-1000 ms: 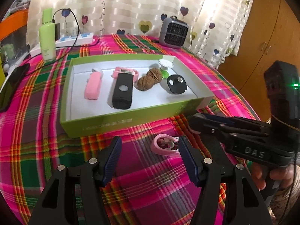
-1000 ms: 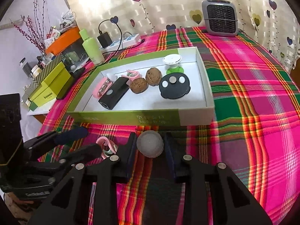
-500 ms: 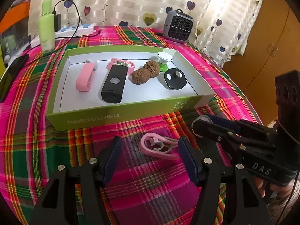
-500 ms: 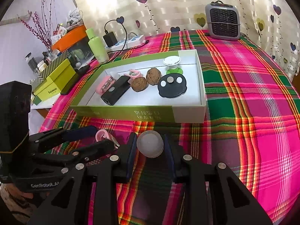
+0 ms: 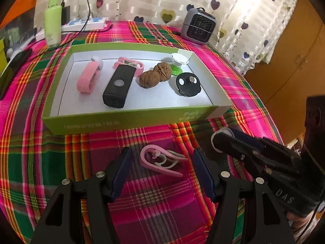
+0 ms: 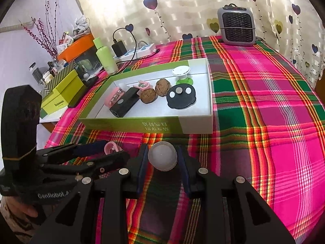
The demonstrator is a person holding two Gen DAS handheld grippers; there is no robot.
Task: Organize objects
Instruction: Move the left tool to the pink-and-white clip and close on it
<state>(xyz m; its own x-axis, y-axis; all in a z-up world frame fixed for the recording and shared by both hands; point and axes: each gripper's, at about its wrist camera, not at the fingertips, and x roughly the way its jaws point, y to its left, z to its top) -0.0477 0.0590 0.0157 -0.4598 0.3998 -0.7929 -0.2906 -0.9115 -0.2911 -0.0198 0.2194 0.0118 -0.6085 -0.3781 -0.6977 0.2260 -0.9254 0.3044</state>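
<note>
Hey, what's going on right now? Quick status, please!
Left gripper open, straddling pink clip on the cloth. Right gripper shut on white ball. Box just ahead, nothing blocking.

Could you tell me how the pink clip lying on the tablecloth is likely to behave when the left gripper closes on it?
The pink clip looks thin and looped, so probably light and springy. Lying flat on cloth, it seems unlikely to roll, though it may pivot between the open left gripper.
</note>
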